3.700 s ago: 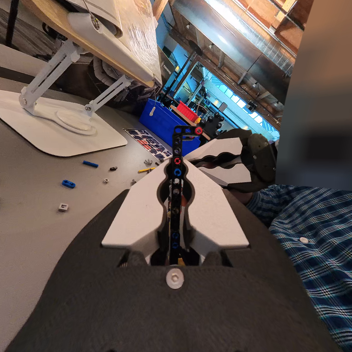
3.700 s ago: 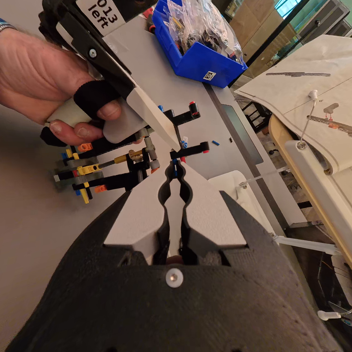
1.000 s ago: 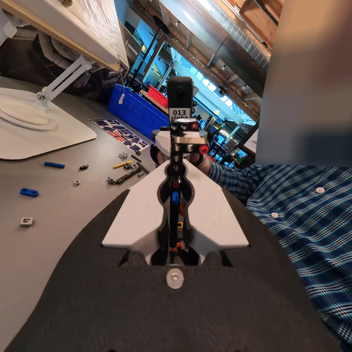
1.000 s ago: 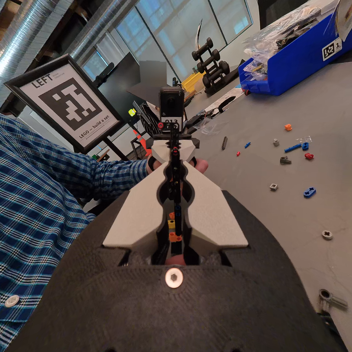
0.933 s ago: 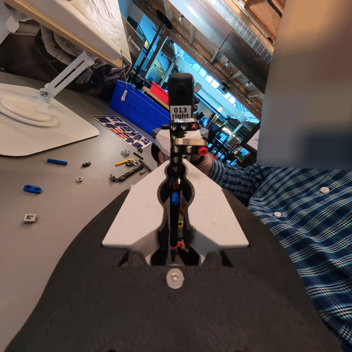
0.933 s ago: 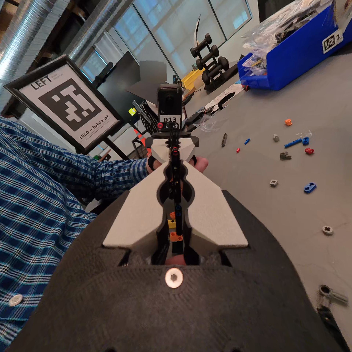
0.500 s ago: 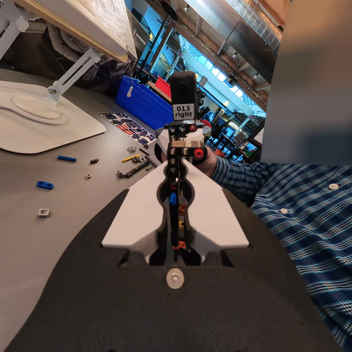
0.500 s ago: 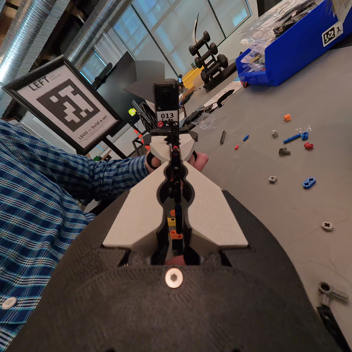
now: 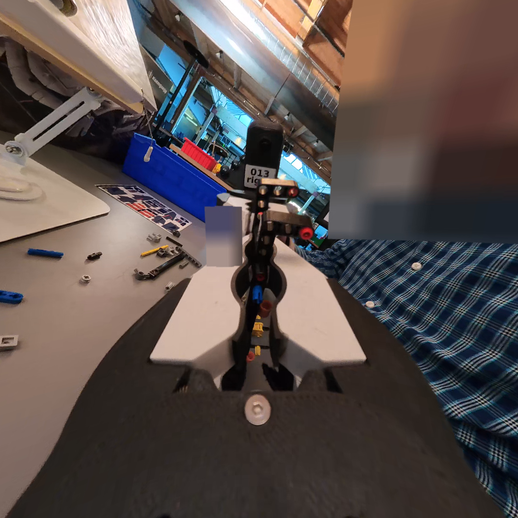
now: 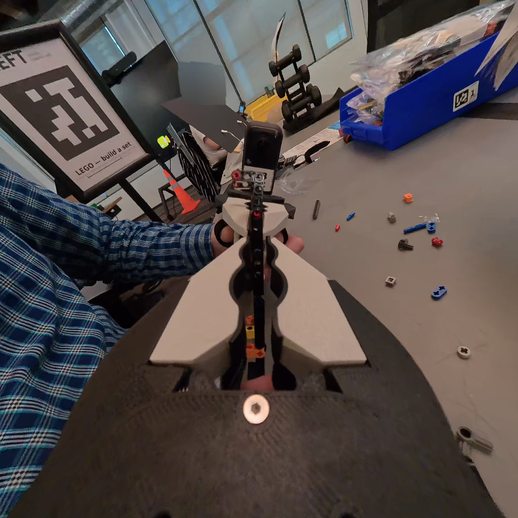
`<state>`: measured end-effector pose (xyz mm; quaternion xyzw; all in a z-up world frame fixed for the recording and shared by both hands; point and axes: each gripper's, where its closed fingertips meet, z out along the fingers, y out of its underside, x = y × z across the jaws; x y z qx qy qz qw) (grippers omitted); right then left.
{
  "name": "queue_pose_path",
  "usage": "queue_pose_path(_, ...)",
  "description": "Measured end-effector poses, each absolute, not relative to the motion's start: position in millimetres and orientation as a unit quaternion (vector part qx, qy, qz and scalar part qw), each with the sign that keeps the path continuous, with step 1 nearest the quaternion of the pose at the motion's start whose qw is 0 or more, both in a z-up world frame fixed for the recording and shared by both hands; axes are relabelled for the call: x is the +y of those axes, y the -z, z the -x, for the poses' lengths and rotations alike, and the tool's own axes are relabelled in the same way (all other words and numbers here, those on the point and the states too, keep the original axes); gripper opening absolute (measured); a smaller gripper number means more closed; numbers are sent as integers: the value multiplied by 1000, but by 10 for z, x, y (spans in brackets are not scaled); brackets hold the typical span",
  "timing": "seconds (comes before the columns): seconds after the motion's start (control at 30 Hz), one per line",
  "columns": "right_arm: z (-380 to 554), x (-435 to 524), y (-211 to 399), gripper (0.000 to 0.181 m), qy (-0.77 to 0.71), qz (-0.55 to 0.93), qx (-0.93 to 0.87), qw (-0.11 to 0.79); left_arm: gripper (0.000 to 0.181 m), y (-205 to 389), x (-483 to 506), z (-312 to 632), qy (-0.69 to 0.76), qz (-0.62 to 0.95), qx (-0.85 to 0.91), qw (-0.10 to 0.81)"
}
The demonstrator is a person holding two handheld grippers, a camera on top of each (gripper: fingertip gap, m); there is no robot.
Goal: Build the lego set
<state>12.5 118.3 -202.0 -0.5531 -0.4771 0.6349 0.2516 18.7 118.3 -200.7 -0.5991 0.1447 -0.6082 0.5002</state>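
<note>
Both grippers face off mid-frame, lifted off the desk (image 10: 364,179). Left gripper (image 9: 259,246) and right gripper (image 10: 256,241) each have jaws pinching the black build (image 9: 262,221) end-on, likely steadying it for pressing parts home.

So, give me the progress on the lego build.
Done: a black beam assembly with red, blue and yellow pins exists. In hand: the left hand-held gripper and right hand-held gripper both clamp it. Left: loose pieces lie on the table; the blue bin holds bagged parts.
</note>
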Motion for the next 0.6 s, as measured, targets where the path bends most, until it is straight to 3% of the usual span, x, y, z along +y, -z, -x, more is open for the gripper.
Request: queue_pose_path(0.6,-166,1174,2096,4,-664,552,-462,201,4,2155,1151,-234,555,649,204,479)
